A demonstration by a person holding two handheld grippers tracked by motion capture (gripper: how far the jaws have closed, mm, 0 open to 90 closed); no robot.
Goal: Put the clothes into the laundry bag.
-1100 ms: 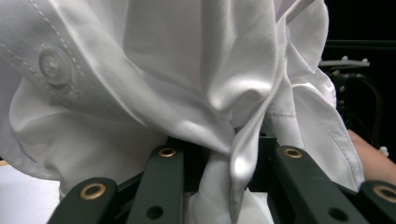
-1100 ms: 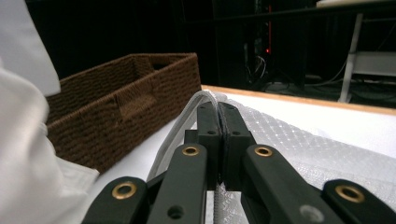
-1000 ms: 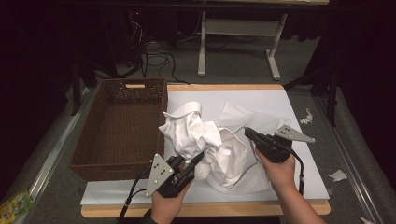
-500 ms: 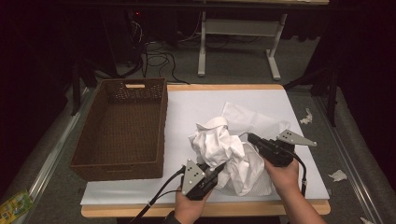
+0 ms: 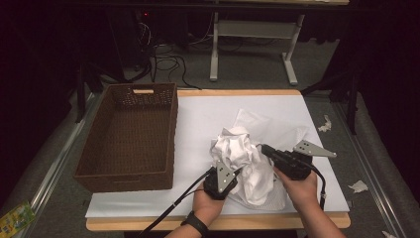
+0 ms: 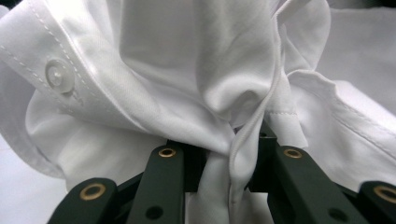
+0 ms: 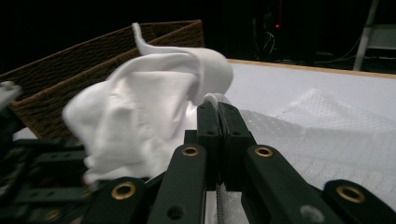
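White shirt [image 5: 242, 158], light and limp, bunched on the worktop [image 5: 198, 119] right of the basket [image 5: 129, 134]. Left tongs [image 6: 229, 172] pinch a fold; right tongs [image 7: 218, 135] closed, apparently on thin mesh cloth [image 7: 327, 135]. Best grip: seams, button placket

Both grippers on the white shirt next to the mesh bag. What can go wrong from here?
1. The left gripper pinches just a thin fold of the white shirt; it may slip out.
2. The right gripper is shut on the mesh bag edge; a pull could drag bag and shirt together.
3. Loose folds could snag the wicker basket rim.
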